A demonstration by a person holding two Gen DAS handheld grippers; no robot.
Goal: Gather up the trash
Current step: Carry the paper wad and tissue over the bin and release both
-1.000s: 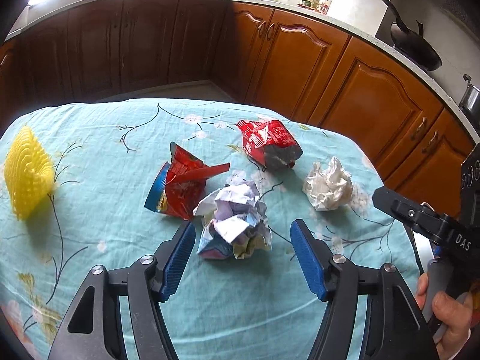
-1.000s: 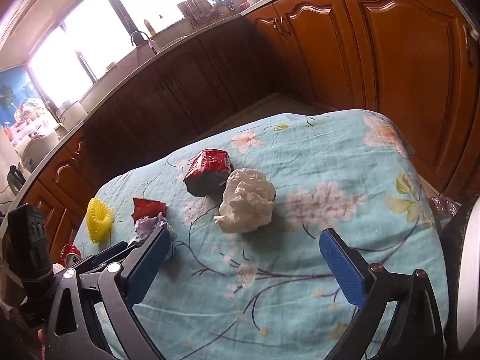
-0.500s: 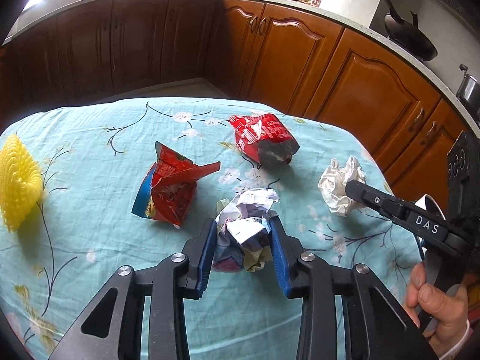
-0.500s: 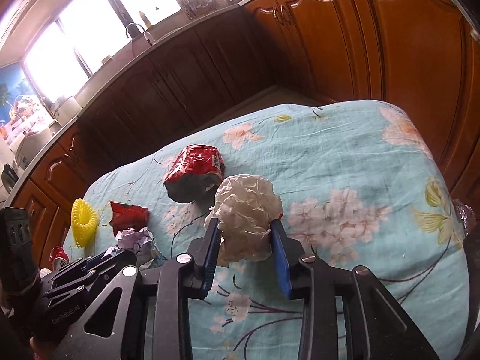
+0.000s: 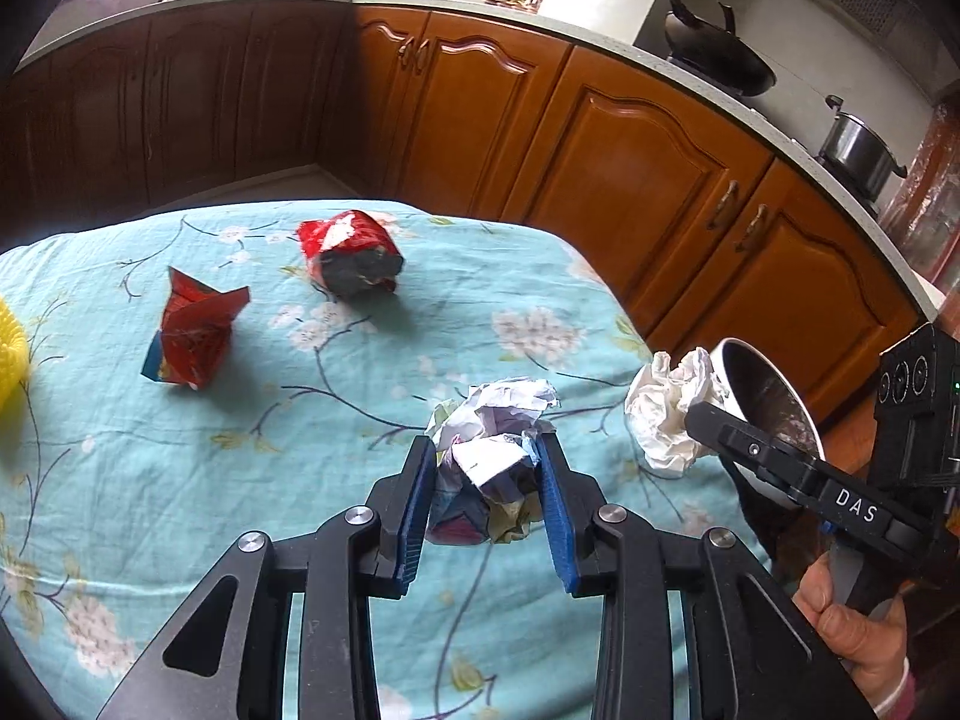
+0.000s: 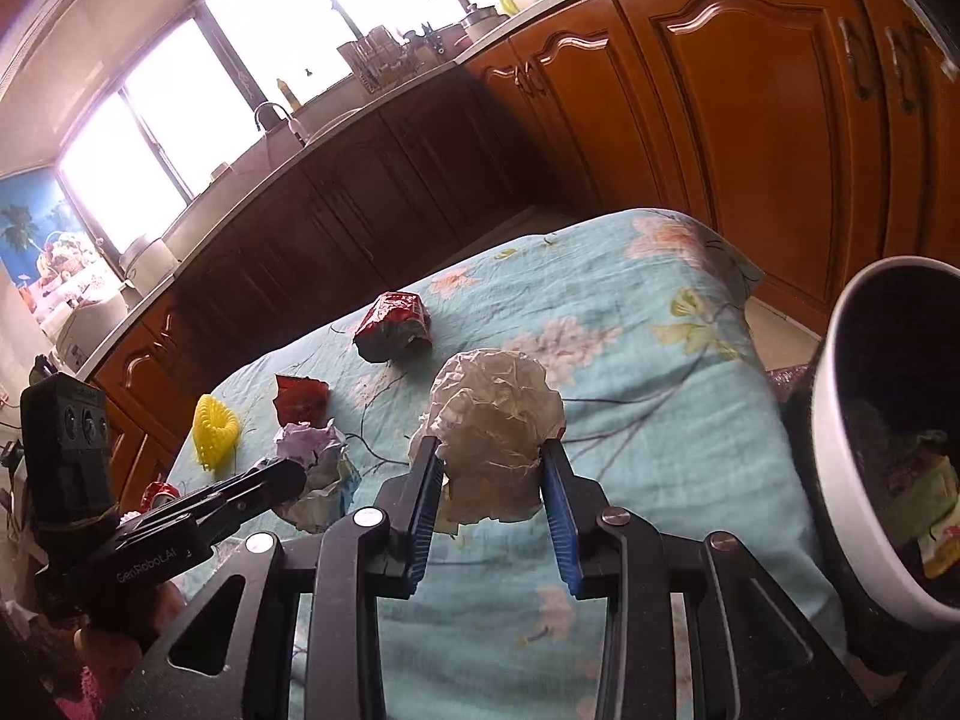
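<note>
Left gripper (image 5: 485,483): blue pads clamped on either side of a crumpled wad of printed paper (image 5: 492,450), white, lilac and yellowish, raised above the teal floral tablecloth (image 5: 336,396). Seen from the right wrist camera as a black body at lower left with that same wad (image 6: 315,468) at its tip.

Right gripper (image 6: 491,501): blue pads pressed against both flanks of a crumpled white tissue ball (image 6: 495,426), lifted off the cloth. In the left wrist view, same ball (image 5: 669,414) out past the table's right edge, right beside the white rim of a dark-lined trash bin (image 5: 765,402). From the right wrist view, bin (image 6: 840,420) close on the right, off the table edge, with some greenish and yellow scraps lying inside. Whether the ball touches the rim: cannot tell.

Lying on the cloth, well apart from both grippers:
- red snack wrapper with a dark open end (image 5: 351,255), toward the far side of the table
- red and blue torn packet (image 5: 192,330), standing crumpled, left of the wrapper
- yellow ribbed foam net (image 6: 215,429), near the table's left edge, only a sliver visible in the left wrist view

Bare hand (image 5: 852,642) wrapped around the right gripper's handle at lower right of the left wrist view.

Behind the table: brown wooden cabinets (image 5: 630,174) under a pale counter, black wok (image 5: 717,57) and steel pot (image 5: 858,147) on top.
</note>
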